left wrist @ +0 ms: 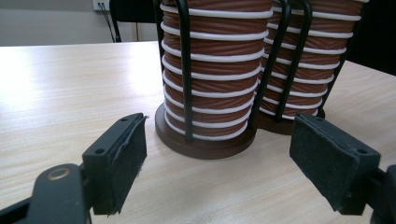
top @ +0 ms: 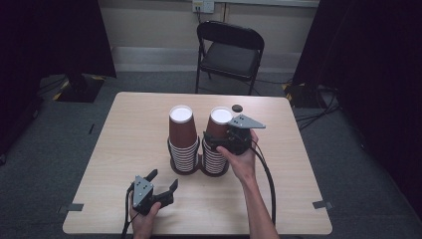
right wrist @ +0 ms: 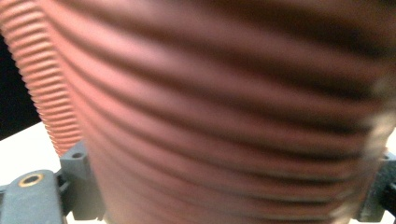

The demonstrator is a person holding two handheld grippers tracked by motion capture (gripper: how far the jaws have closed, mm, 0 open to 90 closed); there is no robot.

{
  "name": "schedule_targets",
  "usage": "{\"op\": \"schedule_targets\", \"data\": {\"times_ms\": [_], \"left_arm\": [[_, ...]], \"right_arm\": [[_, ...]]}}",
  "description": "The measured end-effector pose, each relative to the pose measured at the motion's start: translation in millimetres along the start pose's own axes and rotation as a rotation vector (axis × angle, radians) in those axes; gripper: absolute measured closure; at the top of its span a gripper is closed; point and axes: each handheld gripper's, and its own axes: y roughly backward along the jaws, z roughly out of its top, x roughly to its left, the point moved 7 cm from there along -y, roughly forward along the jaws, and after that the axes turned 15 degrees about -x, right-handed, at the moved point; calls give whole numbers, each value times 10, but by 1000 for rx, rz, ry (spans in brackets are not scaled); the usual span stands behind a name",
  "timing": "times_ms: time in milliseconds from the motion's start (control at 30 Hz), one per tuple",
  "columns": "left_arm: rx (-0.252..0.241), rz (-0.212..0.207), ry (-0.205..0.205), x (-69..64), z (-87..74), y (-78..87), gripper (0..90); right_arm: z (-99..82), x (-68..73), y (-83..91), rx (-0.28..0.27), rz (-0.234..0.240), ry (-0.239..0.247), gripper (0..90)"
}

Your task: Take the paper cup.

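Two cup stacks (top: 199, 144), two grippers, one chair (top: 230, 52) behind

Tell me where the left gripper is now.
In the high view, the left gripper rests low on the table, left of the cup stacks, jaws open.

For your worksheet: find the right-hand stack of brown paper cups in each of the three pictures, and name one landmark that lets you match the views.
High view: the right cup stack stands at the table's centre, right of its twin, at the right gripper.
Left gripper view: upper right, behind black holder bars.
Right gripper view: its ribbed brown wall looms close and blurred between the jaws.
Shared landmark: the left cup stack.
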Motion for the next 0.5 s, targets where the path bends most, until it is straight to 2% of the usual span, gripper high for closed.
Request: {"op": "schedule_targets", "data": {"times_ms": [133, 500], "left_arm": [[25, -22, 3, -6, -12, -17, 187], [14, -19, -13, -17, -7, -6, 178]], "right_arm": [[-22, -2, 0, -16, -8, -7, 100], [10, -6, 11, -20, 0, -9, 116]]}}
